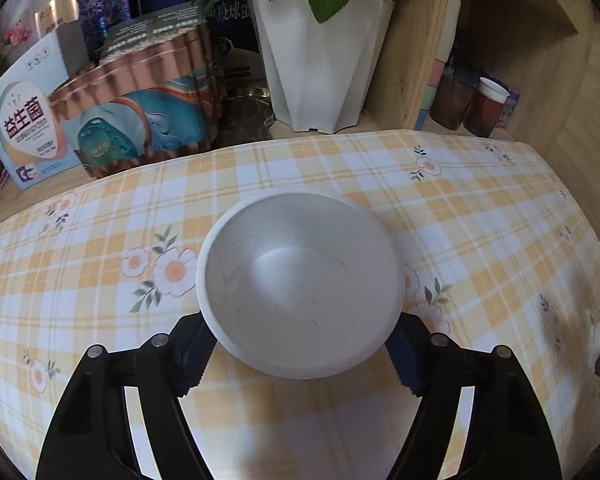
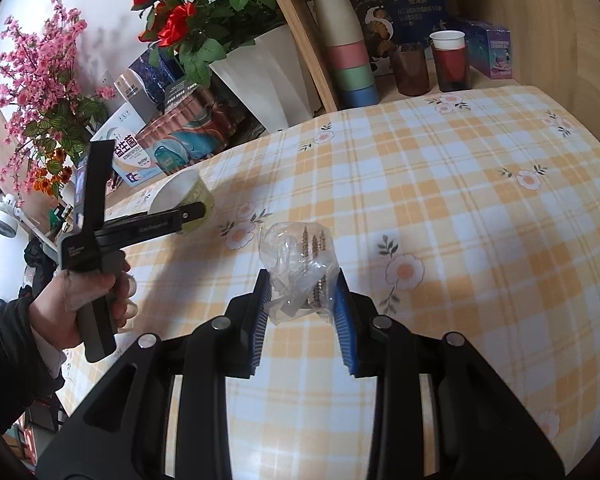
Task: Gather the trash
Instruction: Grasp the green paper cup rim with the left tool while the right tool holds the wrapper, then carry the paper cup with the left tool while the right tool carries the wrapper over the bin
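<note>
While the right gripper [image 2: 302, 300] pinches a clear bag of screws [image 2: 300, 268], the left gripper [image 1: 300, 354] clasps a white bowl [image 1: 300, 284] (standing empty on the checked tablecloth [image 1: 460, 220]).

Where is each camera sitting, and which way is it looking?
Left wrist: on the left hand-held gripper, looking down at the white bowl between its fingers.
Right wrist: on the right hand-held gripper, looking down at the bag of screws it grips; the person's left hand shows.
Shared: bowl, checked tablecloth, white flower pot.
</note>
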### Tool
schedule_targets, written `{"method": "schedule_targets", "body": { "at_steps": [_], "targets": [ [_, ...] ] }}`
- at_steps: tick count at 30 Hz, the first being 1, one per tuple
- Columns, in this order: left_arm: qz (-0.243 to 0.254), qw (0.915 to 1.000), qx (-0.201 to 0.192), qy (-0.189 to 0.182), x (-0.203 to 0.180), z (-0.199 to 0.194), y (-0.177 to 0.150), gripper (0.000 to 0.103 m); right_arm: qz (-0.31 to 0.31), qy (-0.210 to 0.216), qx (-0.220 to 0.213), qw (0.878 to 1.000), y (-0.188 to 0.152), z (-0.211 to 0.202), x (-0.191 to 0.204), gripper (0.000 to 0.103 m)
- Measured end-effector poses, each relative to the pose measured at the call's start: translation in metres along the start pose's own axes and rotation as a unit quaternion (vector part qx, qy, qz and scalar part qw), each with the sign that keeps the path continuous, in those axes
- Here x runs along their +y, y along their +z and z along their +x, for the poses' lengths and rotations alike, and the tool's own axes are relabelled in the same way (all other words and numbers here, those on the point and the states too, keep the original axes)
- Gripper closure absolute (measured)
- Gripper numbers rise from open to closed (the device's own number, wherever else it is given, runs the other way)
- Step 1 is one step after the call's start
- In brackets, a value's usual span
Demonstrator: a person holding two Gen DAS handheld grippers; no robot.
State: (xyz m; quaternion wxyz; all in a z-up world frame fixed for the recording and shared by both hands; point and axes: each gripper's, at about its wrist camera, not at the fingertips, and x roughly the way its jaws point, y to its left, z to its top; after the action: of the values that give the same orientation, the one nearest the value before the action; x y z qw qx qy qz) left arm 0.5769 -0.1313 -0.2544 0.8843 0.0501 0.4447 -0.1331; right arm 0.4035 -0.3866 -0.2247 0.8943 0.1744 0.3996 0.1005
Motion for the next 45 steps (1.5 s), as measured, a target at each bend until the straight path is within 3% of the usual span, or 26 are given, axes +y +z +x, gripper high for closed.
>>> {"method": "schedule_targets", "body": {
  "at_steps": [17,29,45],
  "targets": [
    [0.012,0.9987,-0.037,-0.032,0.013,-0.167,-0.103,0.03,-0.007,0.018,-0.001,1.0,-0.063,-0.074,0.052,0.07],
    [-0.031,0.9959,-0.075,-0.041,0.014,-0.3,-0.204,0.03,-0.02,0.048,0.001,0.999,-0.105,-0.116,0.093,0.07],
    [-0.09,0.9927,-0.061,-0.053,0.005,-0.37,-0.314,0.03,-0.055,0.098,0.012,0.994,-0.176,-0.154,0.162,0.07]
  ]
}}
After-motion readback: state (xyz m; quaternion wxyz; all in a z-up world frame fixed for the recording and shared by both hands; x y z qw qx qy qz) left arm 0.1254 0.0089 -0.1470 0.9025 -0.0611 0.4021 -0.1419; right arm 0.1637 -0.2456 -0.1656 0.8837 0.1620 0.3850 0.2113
